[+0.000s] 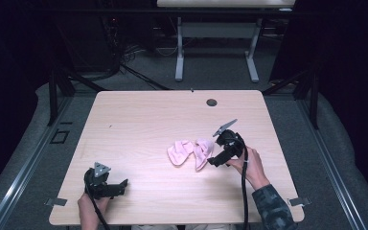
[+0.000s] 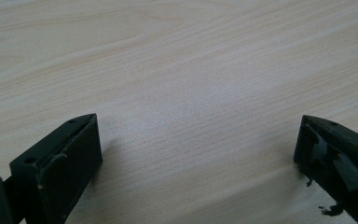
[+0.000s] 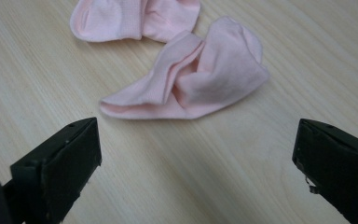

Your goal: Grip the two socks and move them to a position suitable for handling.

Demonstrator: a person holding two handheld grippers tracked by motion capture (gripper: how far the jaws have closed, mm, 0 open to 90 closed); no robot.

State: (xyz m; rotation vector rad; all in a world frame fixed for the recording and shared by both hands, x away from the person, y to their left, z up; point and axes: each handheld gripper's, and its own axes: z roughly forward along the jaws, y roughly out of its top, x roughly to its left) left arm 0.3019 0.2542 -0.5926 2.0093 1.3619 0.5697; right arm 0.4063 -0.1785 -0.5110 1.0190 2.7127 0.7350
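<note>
Item: two crumpled pale-pink cotton socks (image 1: 190, 152), right of centre on pale wood-grain worktop (image 1: 139, 120). Right claw (image 3: 193, 154): jaws apart, just beside the nearer sock. Left claw (image 2: 198, 149): jaws apart, empty, well apart. Advice: probably close on the nearest folded edge, low.

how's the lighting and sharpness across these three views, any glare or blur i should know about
High view: the table is evenly lit with a faint bright patch near its middle, while the surroundings fall to near black. Left gripper view: wood grain is sharp in the middle, the near jaws are soft, and each casts a mild shadow. Right gripper view: the pink socks are fairly crisp, without glare; the jaws are blurred.
</note>
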